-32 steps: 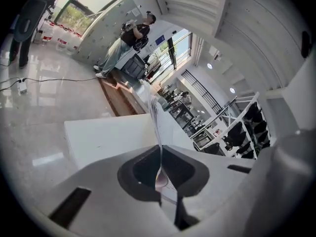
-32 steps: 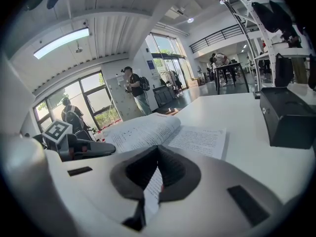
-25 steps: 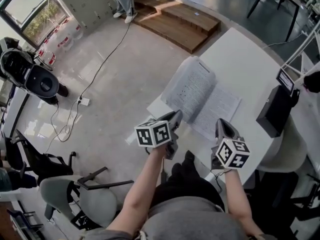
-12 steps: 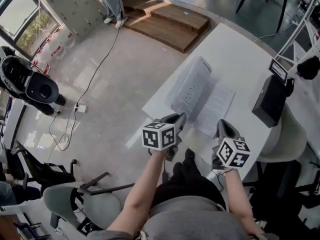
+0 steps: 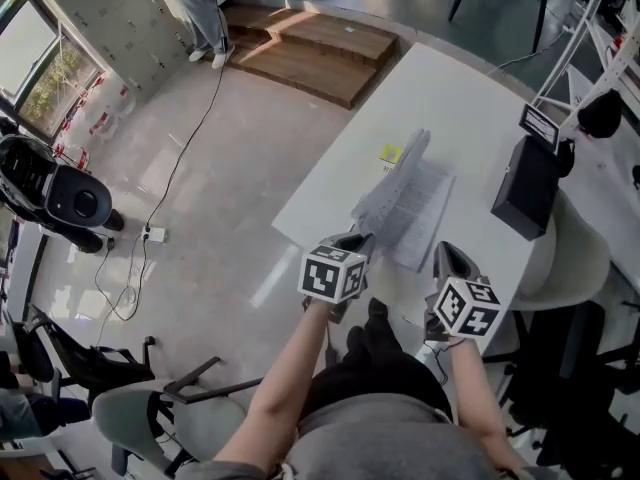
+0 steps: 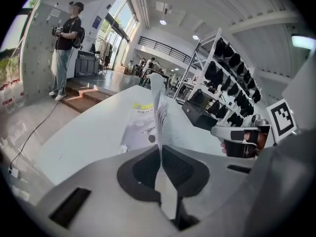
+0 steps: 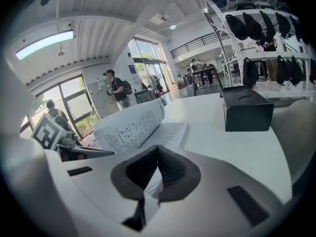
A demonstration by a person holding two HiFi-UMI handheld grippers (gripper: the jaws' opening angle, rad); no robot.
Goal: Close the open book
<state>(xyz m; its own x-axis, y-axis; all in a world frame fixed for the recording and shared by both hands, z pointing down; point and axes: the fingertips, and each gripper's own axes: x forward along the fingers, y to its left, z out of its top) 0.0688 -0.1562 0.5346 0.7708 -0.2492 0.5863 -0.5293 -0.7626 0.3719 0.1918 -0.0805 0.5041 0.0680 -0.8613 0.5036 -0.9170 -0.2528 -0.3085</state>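
As the book (image 5: pixel 404 194) had to fold rightwards, we held its left half upright, clamped in the left gripper (image 6: pixel 161 149) — the right gripper (image 7: pixel 157 154) near, jaws together, empty.

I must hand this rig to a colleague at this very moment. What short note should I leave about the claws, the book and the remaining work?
Left claw: shut on the left-hand pages of the book, which stand about upright.
Right claw: jaws together, low by the near edge of the right-hand page; I cannot tell whether it pinches paper.
Book: on the white table; a black box stands to its right, apart.
Done: pages lifted halfway.
Left: swing them over onto the right-hand page, release, check the book lies shut.
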